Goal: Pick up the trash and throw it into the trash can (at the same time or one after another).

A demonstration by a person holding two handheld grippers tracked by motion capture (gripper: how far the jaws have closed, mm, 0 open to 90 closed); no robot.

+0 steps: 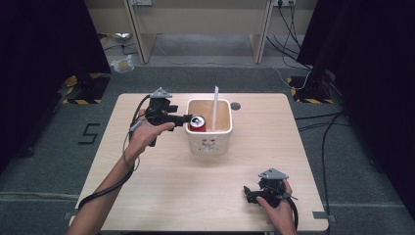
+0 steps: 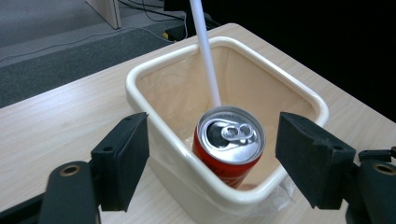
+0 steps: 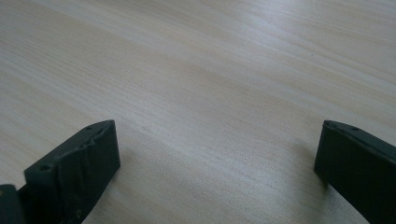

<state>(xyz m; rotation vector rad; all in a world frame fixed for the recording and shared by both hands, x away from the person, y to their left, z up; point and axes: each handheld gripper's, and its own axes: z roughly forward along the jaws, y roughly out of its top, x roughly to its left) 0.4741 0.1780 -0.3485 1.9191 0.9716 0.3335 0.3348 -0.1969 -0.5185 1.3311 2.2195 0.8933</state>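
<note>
A red soda can [image 2: 229,144] leaned inside the cream plastic bin [image 2: 154,63] near the worktop's [image 1: 161,196] far edge, its long axis tilted, its silver pull-tab top facing up toward the left hand-held gripper [image 2: 212,161]. That gripper's jaws stood spread wide on either side of the can, not touching it. A white straw [image 2: 205,51] rose behind the can. Near the worktop's near right corner, the right hand-held gripper [image 1: 250,192] rested released, grasping nothing.

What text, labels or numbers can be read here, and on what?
"5": black mark on the grey floor left of the table.
Red can: no brand legible; its printed side is hidden in the bin.
White bin: small dark print on the front wall, too blurred to read.
</note>
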